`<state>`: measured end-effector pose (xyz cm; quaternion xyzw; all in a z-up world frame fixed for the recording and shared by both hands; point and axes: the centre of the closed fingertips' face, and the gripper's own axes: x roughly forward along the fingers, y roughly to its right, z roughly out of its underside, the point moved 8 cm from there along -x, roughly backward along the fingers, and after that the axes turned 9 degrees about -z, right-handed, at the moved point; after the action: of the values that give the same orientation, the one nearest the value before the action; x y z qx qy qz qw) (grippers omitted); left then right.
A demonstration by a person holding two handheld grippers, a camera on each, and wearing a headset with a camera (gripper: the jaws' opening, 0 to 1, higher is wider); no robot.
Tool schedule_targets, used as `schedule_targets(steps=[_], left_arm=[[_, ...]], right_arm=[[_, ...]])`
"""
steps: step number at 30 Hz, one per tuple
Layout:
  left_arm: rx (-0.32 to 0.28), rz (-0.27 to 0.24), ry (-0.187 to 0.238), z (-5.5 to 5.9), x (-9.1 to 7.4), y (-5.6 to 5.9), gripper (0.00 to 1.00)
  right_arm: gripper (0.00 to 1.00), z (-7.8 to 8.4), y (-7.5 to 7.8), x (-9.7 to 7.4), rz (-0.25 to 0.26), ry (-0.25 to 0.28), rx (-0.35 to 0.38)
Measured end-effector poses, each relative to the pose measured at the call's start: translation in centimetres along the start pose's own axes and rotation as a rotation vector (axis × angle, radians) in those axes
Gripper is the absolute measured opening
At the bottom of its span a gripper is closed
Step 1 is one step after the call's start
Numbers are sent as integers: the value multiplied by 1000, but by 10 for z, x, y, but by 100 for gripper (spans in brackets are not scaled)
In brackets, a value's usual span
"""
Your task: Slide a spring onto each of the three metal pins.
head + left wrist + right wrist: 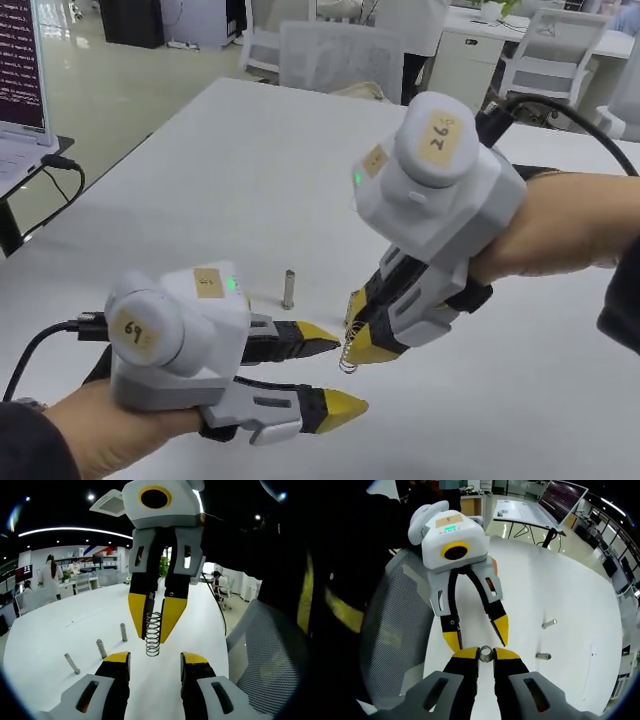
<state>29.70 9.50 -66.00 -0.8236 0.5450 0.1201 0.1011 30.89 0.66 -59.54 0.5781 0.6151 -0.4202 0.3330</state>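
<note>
In the head view, the right gripper [356,335] is pinching a spring [347,352] over the white table [200,180], right of an upright metal pin [289,289], while the left gripper [350,375] is hovering nearer, jaws spread. In the left gripper view, three pins [101,648] are standing at left, two looking coiled. In the right gripper view, the spring is sitting clamped between the yellow tips.

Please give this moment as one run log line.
right gripper: shut on spring | left gripper: open, empty | bare pin: waiting | other two pins: look fitted
</note>
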Motion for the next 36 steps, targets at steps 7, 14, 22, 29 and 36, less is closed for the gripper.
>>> schedule_targets(steps=[7,14,22,29,36], left_arm=[[-24,-31,3,4,-5,-6,47],[-53,-54,2,10,-9,-10,57],[-86,-82,12,13,-17,-14,68],[-102,-113,10,18,-26,-17,76],[-110,-146,10,21,-32,-18,82]], right_arm=[[8,-2,3,1,3,5,-2],[8,-4,7,0,8,17,-4],[8,-6,9,-1,12,23,-8],[8,-7,15,-2,20,27,-6],[8,-7,19,-3,29,22,-6]])
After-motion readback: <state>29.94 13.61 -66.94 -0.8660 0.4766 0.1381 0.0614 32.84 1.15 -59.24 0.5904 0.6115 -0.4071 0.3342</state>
